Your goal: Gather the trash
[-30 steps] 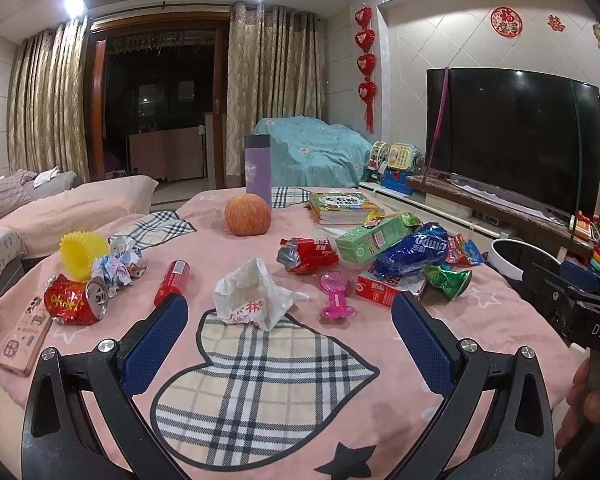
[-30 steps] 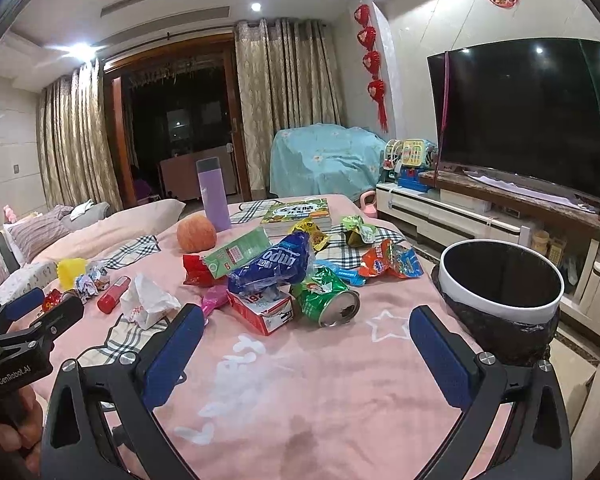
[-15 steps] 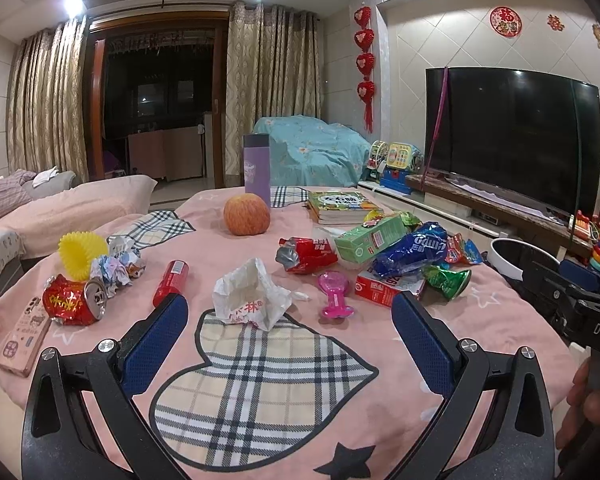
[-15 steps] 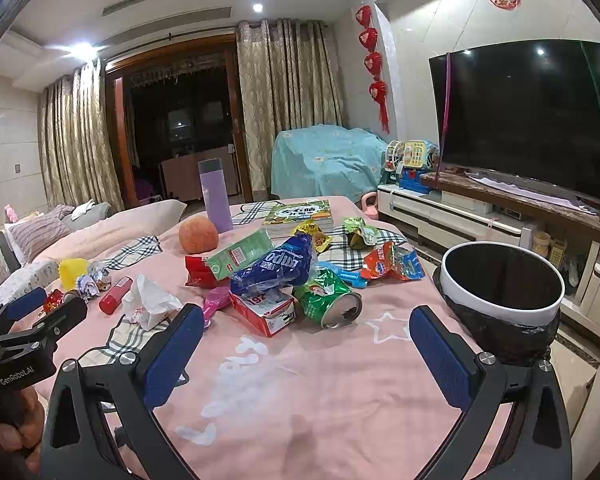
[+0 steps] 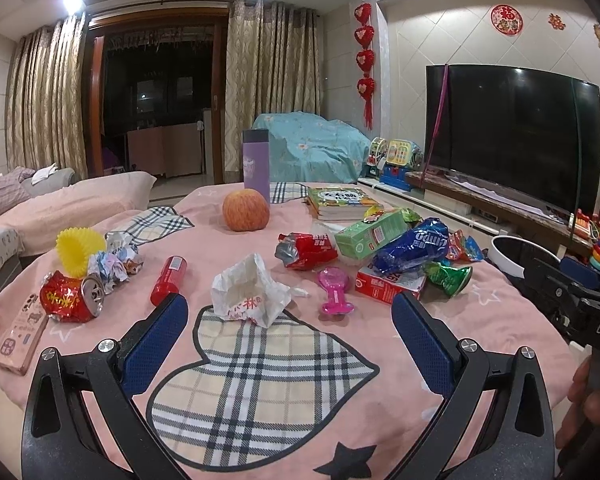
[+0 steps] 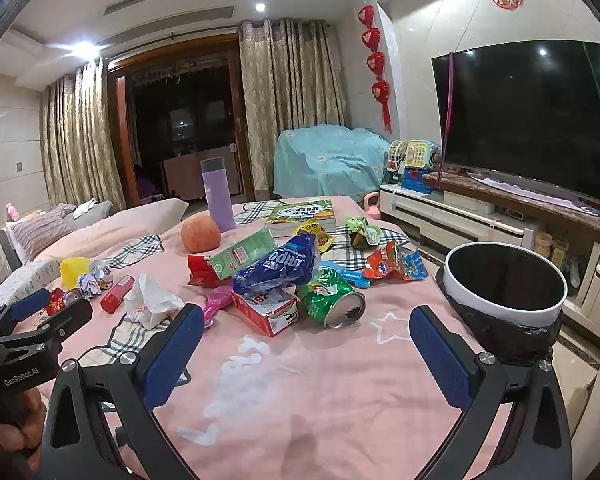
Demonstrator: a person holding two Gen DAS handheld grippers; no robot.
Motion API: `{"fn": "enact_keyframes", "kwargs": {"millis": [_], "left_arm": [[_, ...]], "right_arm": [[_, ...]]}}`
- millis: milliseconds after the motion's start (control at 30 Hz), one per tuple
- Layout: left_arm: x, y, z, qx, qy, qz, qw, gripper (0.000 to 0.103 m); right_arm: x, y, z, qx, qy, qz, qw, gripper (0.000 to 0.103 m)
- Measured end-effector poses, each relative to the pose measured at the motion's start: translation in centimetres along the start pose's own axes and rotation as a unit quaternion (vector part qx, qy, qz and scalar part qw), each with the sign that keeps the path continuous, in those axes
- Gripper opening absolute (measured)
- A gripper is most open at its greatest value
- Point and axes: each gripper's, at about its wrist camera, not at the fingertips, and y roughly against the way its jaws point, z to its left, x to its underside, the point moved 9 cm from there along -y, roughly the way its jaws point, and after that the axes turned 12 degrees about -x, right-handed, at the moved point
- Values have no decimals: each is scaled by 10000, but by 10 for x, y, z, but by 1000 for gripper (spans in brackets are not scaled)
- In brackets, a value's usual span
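Both grippers, left [image 5: 286, 320] and right [image 6: 304, 330], spread wide, empty. Around the apple [image 5: 245, 210]: two crushed cans, red [image 5: 71, 295] and green [image 6: 332, 301]; one trash bin [image 6: 504, 308] far right.

Pink tabletop cloth [image 5: 308, 360] with plaid heart; green can [image 6: 332, 300]; blue wrapper [image 6: 278, 268]; red crushed can [image 5: 70, 296]; white-rimmed black bin [image 6: 504, 312]

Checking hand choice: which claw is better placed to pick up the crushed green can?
Right. The green can lies just ahead of the open right claw, with the bin beside it. The left claw faces the white wrapper.
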Motion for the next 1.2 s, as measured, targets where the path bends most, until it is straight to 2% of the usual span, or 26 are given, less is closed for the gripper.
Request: {"fn": "enact_keyframes", "kwargs": {"millis": [267,600,767,933,967,1033,1200], "left_arm": [[8,-16,4,1,42,318,9995,103],[21,-57,4,-172,-146,940,9953,103],[18,-84,7,-145,-100,1231,9922,96],[11,-108,6,-135,-88,1362,9906,92],[11,-114,5,-144,-105,1392,9901,90],[13,-125,2,-125,-109,1510,9884,85],[20,-148,0,-98,-49,1803,9836,71]], "right_arm": [[4,-11,-1,-123,-91,190,9997,103],[11,-37,-4,-368,-268,589,9972,103],[8,-58,-10,-459,-388,754,9953,101],[-6,-81,-18,-636,-540,805,9933,89],[-9,-86,-20,-639,-547,821,9931,87],[-13,-98,-22,-709,-607,876,9918,77],[-12,-127,-28,-753,-673,1085,9889,65]]}}
